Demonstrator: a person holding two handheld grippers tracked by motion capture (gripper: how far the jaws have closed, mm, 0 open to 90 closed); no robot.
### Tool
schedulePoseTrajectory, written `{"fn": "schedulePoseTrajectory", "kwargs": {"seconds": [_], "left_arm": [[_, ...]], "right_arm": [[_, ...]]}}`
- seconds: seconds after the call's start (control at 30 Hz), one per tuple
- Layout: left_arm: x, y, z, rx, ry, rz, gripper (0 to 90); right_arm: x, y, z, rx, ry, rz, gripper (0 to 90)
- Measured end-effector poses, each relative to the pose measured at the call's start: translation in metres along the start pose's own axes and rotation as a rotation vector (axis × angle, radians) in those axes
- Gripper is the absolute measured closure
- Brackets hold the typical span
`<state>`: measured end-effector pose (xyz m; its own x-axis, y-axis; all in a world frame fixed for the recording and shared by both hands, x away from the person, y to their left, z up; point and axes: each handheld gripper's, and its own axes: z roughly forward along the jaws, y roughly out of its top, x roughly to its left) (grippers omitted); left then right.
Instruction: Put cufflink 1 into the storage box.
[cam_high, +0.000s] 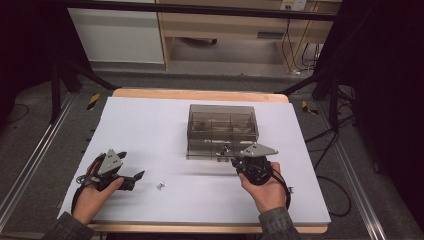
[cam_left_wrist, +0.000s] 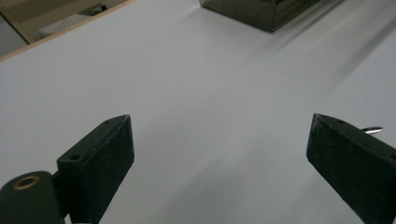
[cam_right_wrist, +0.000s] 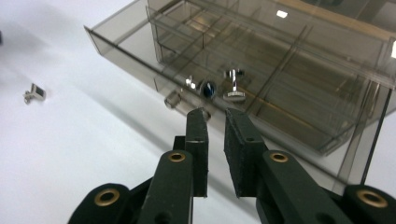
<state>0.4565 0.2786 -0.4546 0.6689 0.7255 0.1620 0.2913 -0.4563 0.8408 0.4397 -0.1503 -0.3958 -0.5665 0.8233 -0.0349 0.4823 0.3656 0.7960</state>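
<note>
A smoky see-through drawer box (cam_high: 222, 125) stands mid-table. In the right gripper view its low drawer (cam_right_wrist: 126, 46) holds small silver cufflinks (cam_right_wrist: 233, 86), one with a dark blue face (cam_right_wrist: 208, 89). My right gripper (cam_high: 232, 161) points at the box front. Its jaws (cam_right_wrist: 215, 112) stand nearly together with a narrow gap, and I see nothing between them. The drawer's small knob (cam_right_wrist: 173, 99) lies just beyond the tips. One loose cufflink (cam_high: 160, 185) lies on the white table. My left gripper (cam_high: 135, 177) rests just left of it, jaws (cam_left_wrist: 219, 140) wide open and empty.
A white sheet (cam_high: 150, 130) covers the wooden table. The box corner (cam_left_wrist: 261, 14) shows far off in the left gripper view. Black frame posts and cables (cam_high: 330, 100) stand past the right edge, and wooden furniture (cam_high: 225, 30) sits behind the table.
</note>
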Motion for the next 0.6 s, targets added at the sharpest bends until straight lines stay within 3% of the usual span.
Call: {"fn": "schedulePoseTrajectory", "kwargs": {"seconds": [0.3,0.4,0.43,0.47,0.5,0.6], "left_arm": [[-0.003,0.037,0.010,-0.008,-0.039,0.018,7.2],[-0.005,0.049,0.016,-0.004,-0.047,0.036,7.2],[-0.007,0.059,0.021,-0.007,-0.057,0.046,7.2],[-0.007,0.059,0.021,-0.007,-0.057,0.046,7.2],[-0.009,0.069,0.027,-0.021,-0.069,0.032,7.2],[-0.011,0.087,0.035,-0.024,-0.075,0.041,7.2]], "right_arm": [[0.006,-0.028,0.013,-0.025,-0.001,0.030,87.6],[0.006,-0.033,0.017,-0.029,-0.026,0.023,88.6],[0.005,-0.037,0.022,-0.019,-0.053,0.007,90.0],[0.004,-0.038,0.024,-0.017,-0.059,0.002,90.0],[0.003,-0.040,0.027,-0.010,-0.061,-0.004,90.0],[0.002,-0.043,0.030,-0.020,-0.053,0.013,90.0]]}}
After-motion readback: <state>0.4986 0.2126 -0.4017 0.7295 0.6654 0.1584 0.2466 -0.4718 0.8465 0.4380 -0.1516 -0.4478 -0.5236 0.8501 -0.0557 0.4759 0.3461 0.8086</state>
